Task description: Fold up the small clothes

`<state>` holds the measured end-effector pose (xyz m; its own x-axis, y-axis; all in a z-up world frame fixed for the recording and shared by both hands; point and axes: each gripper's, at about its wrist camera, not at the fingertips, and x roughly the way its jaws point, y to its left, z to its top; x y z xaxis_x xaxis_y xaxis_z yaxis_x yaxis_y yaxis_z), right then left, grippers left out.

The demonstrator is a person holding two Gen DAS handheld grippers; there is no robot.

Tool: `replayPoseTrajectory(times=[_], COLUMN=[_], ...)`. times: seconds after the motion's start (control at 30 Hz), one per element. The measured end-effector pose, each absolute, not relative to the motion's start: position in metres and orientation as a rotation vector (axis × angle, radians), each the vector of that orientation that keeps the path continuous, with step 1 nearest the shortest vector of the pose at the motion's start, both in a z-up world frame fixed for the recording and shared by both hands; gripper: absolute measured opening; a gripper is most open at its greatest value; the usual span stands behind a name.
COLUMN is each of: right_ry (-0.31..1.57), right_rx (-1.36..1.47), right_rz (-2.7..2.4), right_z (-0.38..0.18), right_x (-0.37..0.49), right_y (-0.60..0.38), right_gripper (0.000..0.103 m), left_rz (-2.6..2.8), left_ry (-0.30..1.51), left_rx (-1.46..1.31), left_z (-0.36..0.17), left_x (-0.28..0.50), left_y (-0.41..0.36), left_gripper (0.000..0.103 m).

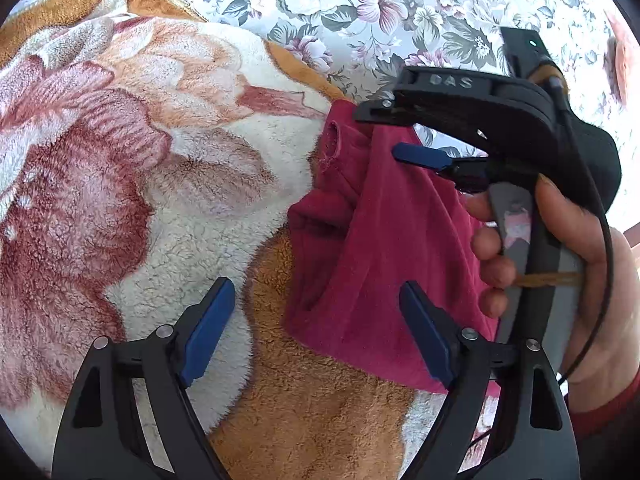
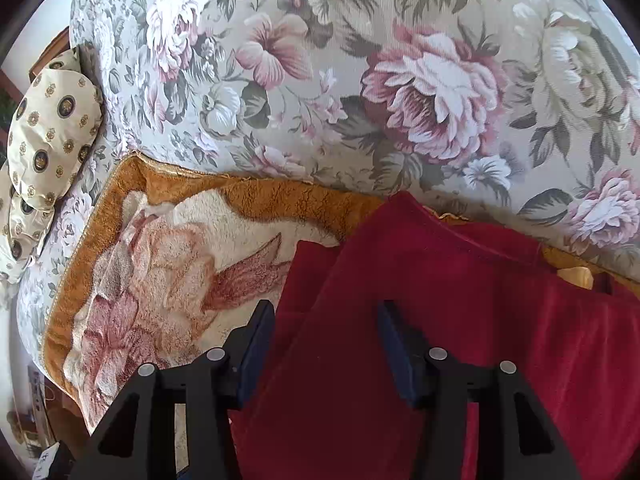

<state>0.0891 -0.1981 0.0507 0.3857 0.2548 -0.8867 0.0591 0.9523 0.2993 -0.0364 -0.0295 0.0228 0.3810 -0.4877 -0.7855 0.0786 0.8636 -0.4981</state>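
Note:
A small dark red garment (image 1: 376, 240) lies on a fleece blanket (image 1: 132, 184) with a brown border and a pink flower pattern. My left gripper (image 1: 316, 300) is open and empty, just above the garment's near left edge. In the left wrist view the right gripper (image 1: 404, 136) hovers over the garment's far part, held by a hand (image 1: 560, 264). In the right wrist view the garment (image 2: 460, 320) fills the lower right, partly folded over itself. My right gripper (image 2: 326, 320) stands open over its left part, with no cloth between the pads.
The blanket (image 2: 160, 264) lies on a bed or sofa with a flowered cover (image 2: 360, 80). A cream patterned pillow (image 2: 48, 128) lies at the far left. A cable (image 1: 604, 240) runs down from the right gripper.

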Motion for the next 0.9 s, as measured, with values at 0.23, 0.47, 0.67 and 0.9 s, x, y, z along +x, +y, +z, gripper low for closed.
replayPoseTrajectory(times=[0.23,0.47,0.67,0.9], right_ry=[1.221,1.285,1.321,1.24], right_rx=[0.23,0.107,-0.043,-0.106], right_rz=[0.121,0.1,0.077,0.08], right_z=[0.043,0.031,0.021,0.032], right_x=[0.108,0.124,0.131,0.114], right_y=[-0.187,-0.172,-0.151,-0.152], right_gripper=[0.063,0.07,0.082,0.038], left_rz=[-0.426,-0.421,-0.415,-0.44], left_ry=[1.141,1.128,1.111,1.126], left_rx=[-0.428,-0.407,-0.425,-0.491], left_z=[0.022,0.021,0.022,0.015], left_x=[-0.036,-0.036,-0.041,-0.042], left_y=[-0.038,-0.044,-0.042,-0.028], left_gripper=[0.092,0.094,0.094,0.04])
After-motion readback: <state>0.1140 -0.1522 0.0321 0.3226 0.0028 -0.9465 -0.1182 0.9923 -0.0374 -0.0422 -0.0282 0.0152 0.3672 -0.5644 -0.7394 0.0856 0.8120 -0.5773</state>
